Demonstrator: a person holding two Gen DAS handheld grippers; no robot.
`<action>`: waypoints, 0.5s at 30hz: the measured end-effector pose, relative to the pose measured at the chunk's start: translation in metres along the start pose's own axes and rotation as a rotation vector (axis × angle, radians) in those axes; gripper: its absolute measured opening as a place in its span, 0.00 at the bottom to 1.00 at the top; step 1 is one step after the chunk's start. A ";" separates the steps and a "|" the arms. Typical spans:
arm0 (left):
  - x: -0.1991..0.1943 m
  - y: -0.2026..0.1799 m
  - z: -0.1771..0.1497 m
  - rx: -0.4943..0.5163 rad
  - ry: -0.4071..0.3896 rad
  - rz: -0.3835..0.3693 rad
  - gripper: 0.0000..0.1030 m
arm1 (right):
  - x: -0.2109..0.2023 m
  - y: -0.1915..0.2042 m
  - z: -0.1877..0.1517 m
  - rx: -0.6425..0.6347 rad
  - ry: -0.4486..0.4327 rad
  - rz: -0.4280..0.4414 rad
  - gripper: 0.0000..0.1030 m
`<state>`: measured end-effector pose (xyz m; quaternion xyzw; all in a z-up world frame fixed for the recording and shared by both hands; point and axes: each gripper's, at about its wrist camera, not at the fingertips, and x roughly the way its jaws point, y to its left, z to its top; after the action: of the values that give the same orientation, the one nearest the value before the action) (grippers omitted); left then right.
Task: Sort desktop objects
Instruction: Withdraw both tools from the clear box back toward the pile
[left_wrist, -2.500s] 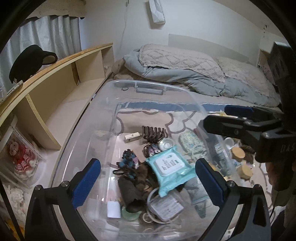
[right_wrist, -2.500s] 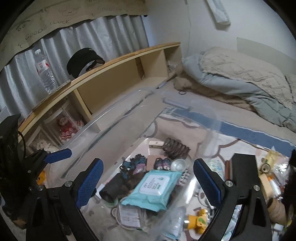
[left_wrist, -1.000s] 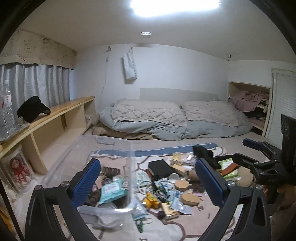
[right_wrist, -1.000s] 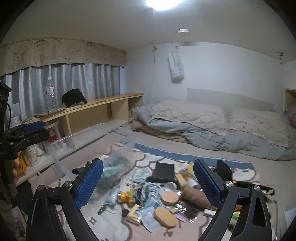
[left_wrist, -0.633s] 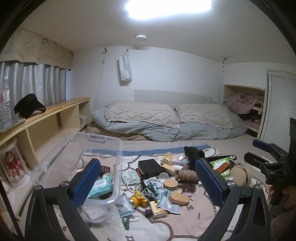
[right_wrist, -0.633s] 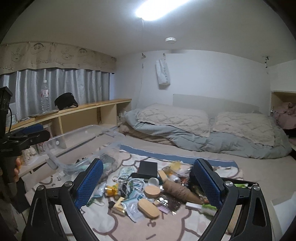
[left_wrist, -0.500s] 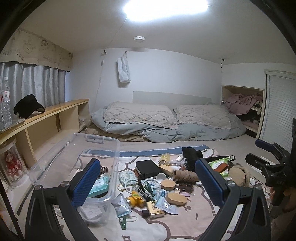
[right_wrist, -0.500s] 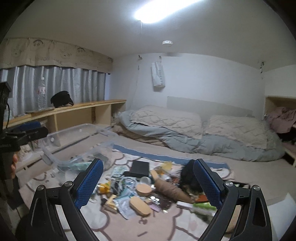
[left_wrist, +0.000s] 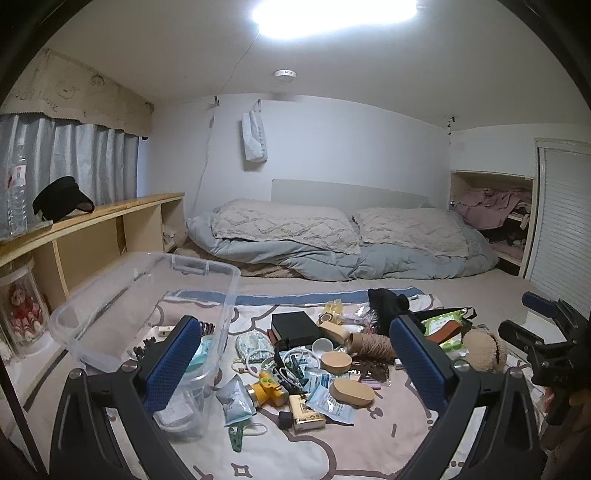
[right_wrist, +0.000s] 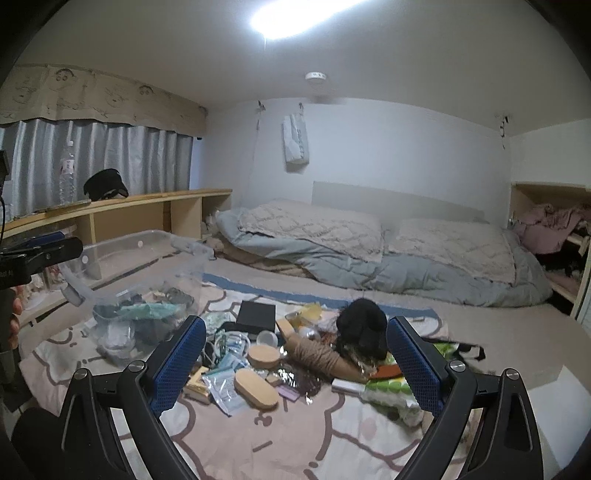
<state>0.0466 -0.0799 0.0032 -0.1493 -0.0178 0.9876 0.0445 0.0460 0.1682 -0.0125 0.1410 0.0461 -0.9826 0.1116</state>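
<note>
A clear plastic bin (left_wrist: 147, 295) with small items in it lies tilted at the left of a patterned mat (left_wrist: 332, 454). To its right lies a loose heap: a black box (left_wrist: 293, 325), a twine spool (left_wrist: 371, 345), a round wooden lid (left_wrist: 335, 363), an oval wooden piece (left_wrist: 351, 392), a yellow toy (left_wrist: 267, 391) and a black fluffy item (right_wrist: 364, 326). My left gripper (left_wrist: 294, 328) is open and empty, held back from the heap. My right gripper (right_wrist: 296, 328) is also open and empty, facing the heap from the right side.
A bed with grey bedding (left_wrist: 332, 243) fills the back of the room. A low wooden shelf (left_wrist: 92, 229) with a water bottle (left_wrist: 16, 199) and black cap (left_wrist: 61, 199) runs along the left wall. A green wipes pack (right_wrist: 391, 393) lies at the heap's right edge.
Both grippers have drawn back from close over the bin to a wide view of the mat, then sunk a little. The jaws of both stayed open and empty.
</note>
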 end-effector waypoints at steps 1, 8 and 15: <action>0.002 0.000 -0.003 -0.001 -0.001 0.003 1.00 | 0.001 0.000 -0.002 0.000 -0.001 -0.008 0.95; 0.021 -0.006 -0.028 -0.047 0.020 -0.020 1.00 | 0.012 -0.003 -0.024 0.043 -0.003 -0.029 1.00; 0.056 -0.021 -0.060 -0.041 0.086 -0.028 1.00 | 0.030 -0.002 -0.044 0.062 0.043 -0.026 1.00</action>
<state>0.0129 -0.0520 -0.0696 -0.1924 -0.0379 0.9790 0.0560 0.0291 0.1693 -0.0630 0.1647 0.0197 -0.9817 0.0932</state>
